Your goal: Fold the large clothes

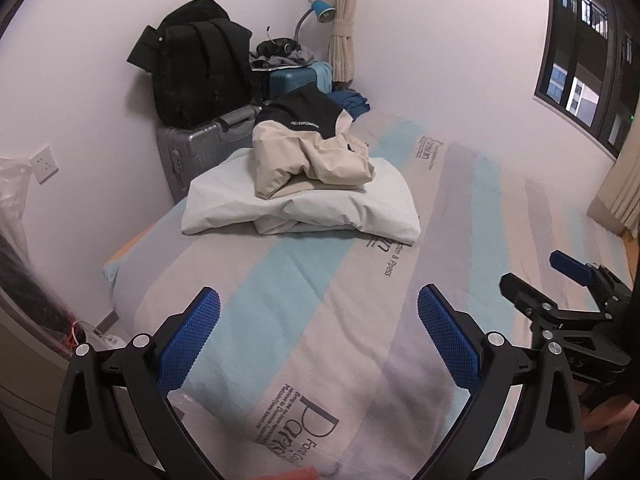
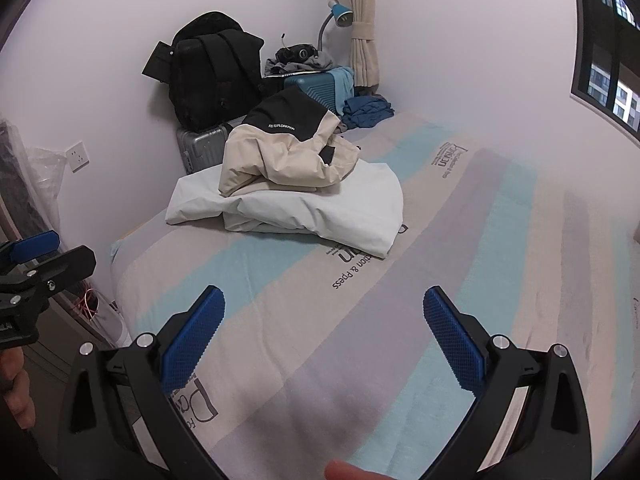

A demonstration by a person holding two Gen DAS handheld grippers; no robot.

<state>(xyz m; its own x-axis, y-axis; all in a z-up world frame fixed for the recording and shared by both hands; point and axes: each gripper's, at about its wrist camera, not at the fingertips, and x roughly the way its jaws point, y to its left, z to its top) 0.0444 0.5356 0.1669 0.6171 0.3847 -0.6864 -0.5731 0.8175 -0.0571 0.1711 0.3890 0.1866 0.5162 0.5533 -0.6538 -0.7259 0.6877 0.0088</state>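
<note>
A beige and black jacket (image 1: 308,148) (image 2: 280,152) lies folded on top of a folded white garment (image 1: 304,204) (image 2: 304,212) at the far end of the striped bed (image 1: 320,320) (image 2: 400,320). My left gripper (image 1: 318,336) hovers open over the near part of the bed, well short of the pile, nothing between its blue pads. My right gripper (image 2: 324,340) is likewise open and empty, also short of the pile. In the left wrist view the right gripper (image 1: 576,284) shows at the right edge. The left gripper (image 2: 28,264) appears at the left edge of the right wrist view.
Behind the pile stand a silver suitcase (image 1: 200,144) with a black backpack (image 1: 200,72) on it, a teal suitcase (image 1: 292,80) with clothes and a blue crumpled garment (image 1: 352,102). A blue lamp (image 1: 320,10), a curtain (image 1: 344,20) and a window (image 1: 592,48) line the walls. A hand (image 2: 16,392) holds the left gripper.
</note>
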